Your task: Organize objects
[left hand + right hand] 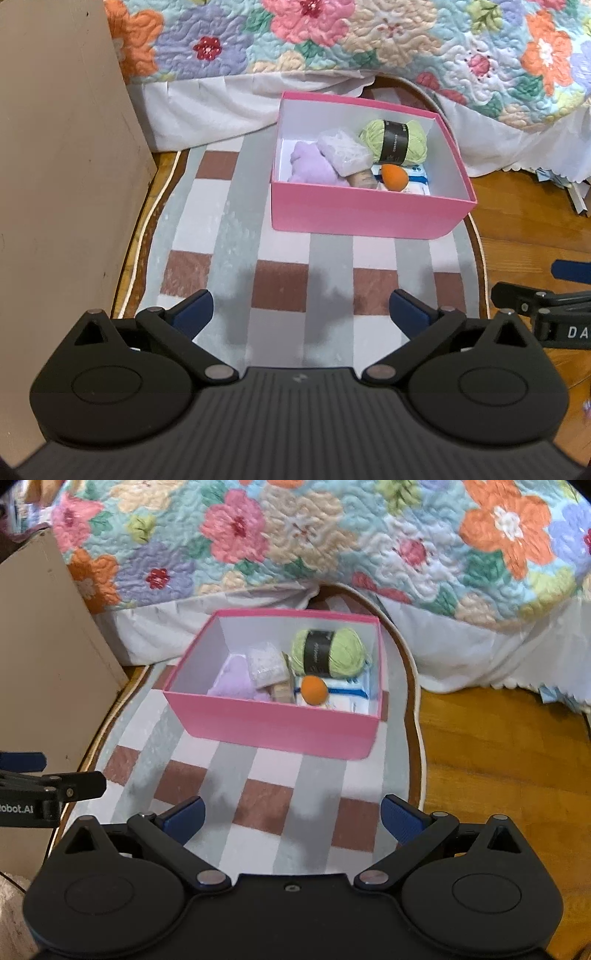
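Observation:
A pink box (362,216) (273,727) stands on a checked rug. In it lie a green yarn ball (395,140) (328,650), an orange ball (394,177) (314,689), a lilac cloth (314,168) (232,683), a wrapped pale block (345,151) (266,664) and a white and blue packet (419,179) (351,698). My left gripper (301,310) is open and empty above the rug, short of the box. My right gripper (293,818) is open and empty, also short of the box. Each gripper shows at the edge of the other's view.
A floral quilt (369,40) (332,542) hangs off a bed behind the box. A beige cabinet side (62,166) (44,646) stands at the left. Wooden floor (509,760) lies right of the rug (280,258).

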`<state>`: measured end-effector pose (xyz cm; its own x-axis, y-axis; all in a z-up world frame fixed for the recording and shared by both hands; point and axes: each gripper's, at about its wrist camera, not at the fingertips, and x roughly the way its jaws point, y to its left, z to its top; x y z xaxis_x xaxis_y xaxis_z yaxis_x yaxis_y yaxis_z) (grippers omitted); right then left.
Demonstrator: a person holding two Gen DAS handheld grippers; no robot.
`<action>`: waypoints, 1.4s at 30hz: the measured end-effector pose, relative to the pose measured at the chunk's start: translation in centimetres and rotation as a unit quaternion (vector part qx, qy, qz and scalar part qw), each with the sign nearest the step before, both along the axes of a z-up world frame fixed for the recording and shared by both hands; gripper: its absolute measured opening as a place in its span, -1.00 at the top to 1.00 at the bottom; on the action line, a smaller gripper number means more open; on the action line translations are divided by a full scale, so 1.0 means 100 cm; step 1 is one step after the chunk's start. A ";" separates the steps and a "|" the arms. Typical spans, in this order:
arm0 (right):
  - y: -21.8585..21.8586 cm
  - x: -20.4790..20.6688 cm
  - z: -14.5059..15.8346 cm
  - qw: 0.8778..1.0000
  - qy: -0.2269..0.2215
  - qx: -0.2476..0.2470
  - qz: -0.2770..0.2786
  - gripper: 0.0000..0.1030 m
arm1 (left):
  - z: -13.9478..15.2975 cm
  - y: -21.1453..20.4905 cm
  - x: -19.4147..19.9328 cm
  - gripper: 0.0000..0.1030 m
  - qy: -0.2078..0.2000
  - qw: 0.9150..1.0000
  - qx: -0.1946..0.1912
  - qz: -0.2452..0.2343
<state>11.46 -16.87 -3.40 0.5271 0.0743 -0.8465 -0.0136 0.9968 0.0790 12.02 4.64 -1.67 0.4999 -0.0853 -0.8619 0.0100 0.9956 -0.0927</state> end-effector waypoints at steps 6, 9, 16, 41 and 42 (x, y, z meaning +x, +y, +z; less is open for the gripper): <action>-0.011 0.004 -0.006 0.999 0.013 -0.008 -0.041 -0.99 | 0.000 0.001 0.000 -1.00 0.004 1.000 -0.001 0.000; -0.016 0.005 -0.007 0.999 0.016 -0.009 -0.050 -0.99 | 0.002 -0.002 -0.003 -1.00 0.006 1.000 -0.003 -0.001; -0.020 0.005 -0.010 0.998 0.021 0.004 -0.051 -0.99 | 0.005 -0.007 -0.007 -1.00 0.015 1.000 0.001 0.002; -0.017 -0.008 0.001 0.999 0.015 -0.016 -0.038 -0.99 | 0.012 -0.008 -0.016 -1.00 0.033 0.999 0.037 0.001; -0.016 -0.009 0.001 0.999 0.015 -0.017 -0.037 -0.99 | 0.012 -0.008 -0.016 -1.00 0.034 0.999 0.038 0.000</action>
